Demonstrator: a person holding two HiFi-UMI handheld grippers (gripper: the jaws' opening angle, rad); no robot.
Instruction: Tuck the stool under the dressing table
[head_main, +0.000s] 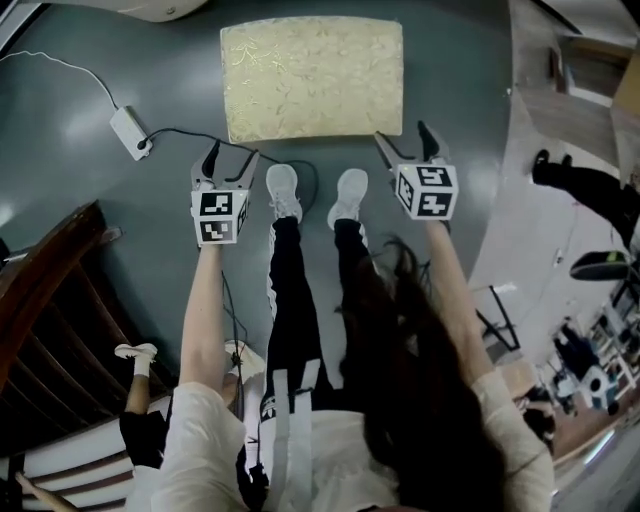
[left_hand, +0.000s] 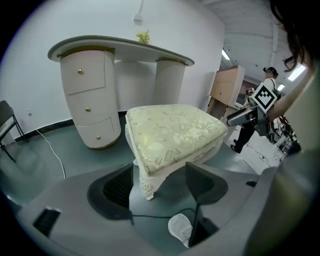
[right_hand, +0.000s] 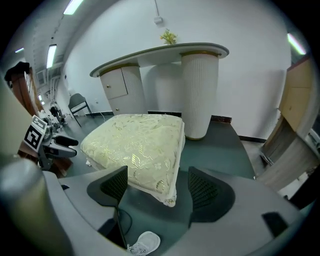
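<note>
The stool (head_main: 312, 78) has a cream and gold brocade cushion and white legs; it stands on the grey-green floor ahead of the person's feet. My left gripper (head_main: 224, 163) hovers open just short of the stool's near left corner (left_hand: 150, 170). Open too, my right gripper (head_main: 405, 143) sits at the near right corner (right_hand: 167, 192). Neither touches the stool. Beyond the stool (left_hand: 172, 132) stands the white dressing table (left_hand: 117, 47) with a drawer pedestal (left_hand: 90, 97) and a ribbed column (right_hand: 200, 92); the gap between them is open.
A white power adapter (head_main: 130, 132) with its cable lies on the floor left of the stool. A dark wooden chair (head_main: 50, 340) is at the lower left. A wooden cabinet (left_hand: 225, 90) stands to the right. A black cable (left_hand: 160, 216) runs under my left gripper.
</note>
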